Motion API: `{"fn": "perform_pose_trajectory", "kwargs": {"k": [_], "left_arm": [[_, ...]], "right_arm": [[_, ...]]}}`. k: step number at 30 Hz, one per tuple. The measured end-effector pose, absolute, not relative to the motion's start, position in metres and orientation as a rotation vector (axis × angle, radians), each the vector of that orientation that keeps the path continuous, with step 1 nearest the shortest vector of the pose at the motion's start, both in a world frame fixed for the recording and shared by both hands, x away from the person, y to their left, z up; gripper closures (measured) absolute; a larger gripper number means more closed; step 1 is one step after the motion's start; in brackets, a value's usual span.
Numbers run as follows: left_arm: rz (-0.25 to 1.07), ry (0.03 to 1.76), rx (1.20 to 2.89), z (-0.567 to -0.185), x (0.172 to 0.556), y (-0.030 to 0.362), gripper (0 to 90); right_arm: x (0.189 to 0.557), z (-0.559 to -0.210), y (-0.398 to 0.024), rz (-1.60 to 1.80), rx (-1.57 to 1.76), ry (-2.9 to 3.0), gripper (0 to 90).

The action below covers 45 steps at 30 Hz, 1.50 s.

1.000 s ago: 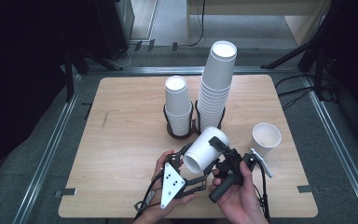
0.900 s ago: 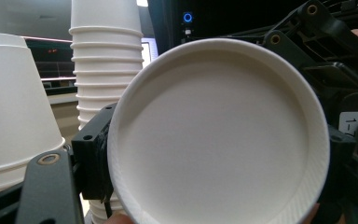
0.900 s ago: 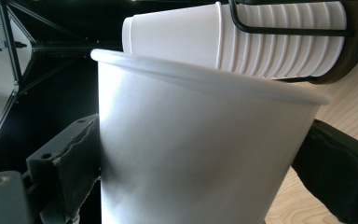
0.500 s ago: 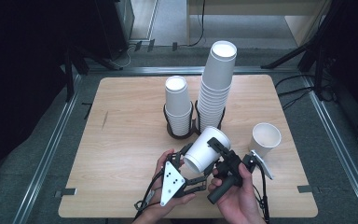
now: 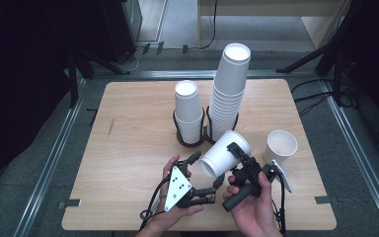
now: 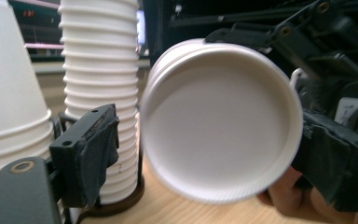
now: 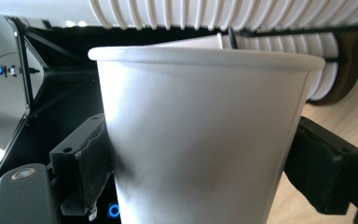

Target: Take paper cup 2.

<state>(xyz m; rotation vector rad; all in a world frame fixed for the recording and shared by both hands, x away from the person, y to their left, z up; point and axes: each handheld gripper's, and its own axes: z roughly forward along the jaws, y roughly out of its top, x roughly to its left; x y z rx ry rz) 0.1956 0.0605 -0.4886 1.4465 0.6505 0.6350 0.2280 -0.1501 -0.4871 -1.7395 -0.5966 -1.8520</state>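
White paper cup (image 5: 225, 154), tilted, ribbed base.

Lab or test room, not a home. Bare wooden tabletop (image 5: 128, 148) ringed by metal rails (image 5: 54, 163) on grey carpet (image 5: 177, 29); black stand legs (image 5: 316, 64) and loose cables (image 5: 321, 94) around it, dark equipment behind. Cup stacks (image 5: 229, 94) sit in black holders.
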Motion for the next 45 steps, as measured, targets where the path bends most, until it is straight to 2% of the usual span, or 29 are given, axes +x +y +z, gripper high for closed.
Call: {"fn": "perform_pose_trajectory", "kwargs": {"k": [11,13,26,45], "left_arm": [[0.551,0.673,1.537,-0.483,0.198,0.067,8.1],[0.527,0.686,1.577,-0.482,0.199,0.068,1.1],[0.475,0.708,1.604,-0.473,0.202,0.079,1.0],[0.472,0.737,1.594,-0.468,0.208,0.091,1.1]], "right_arm": [[0.231,-0.483,-0.163,-2.009,-1.824,-0.637,15.3],[0.231,-0.48,-0.163,-2.066,-1.828,-0.678,15.3],[0.233,-0.479,-0.168,-2.269,-1.9,-0.972,15.2],[0.236,-0.505,-0.146,-2.51,-1.849,-1.934,14.9]]}}
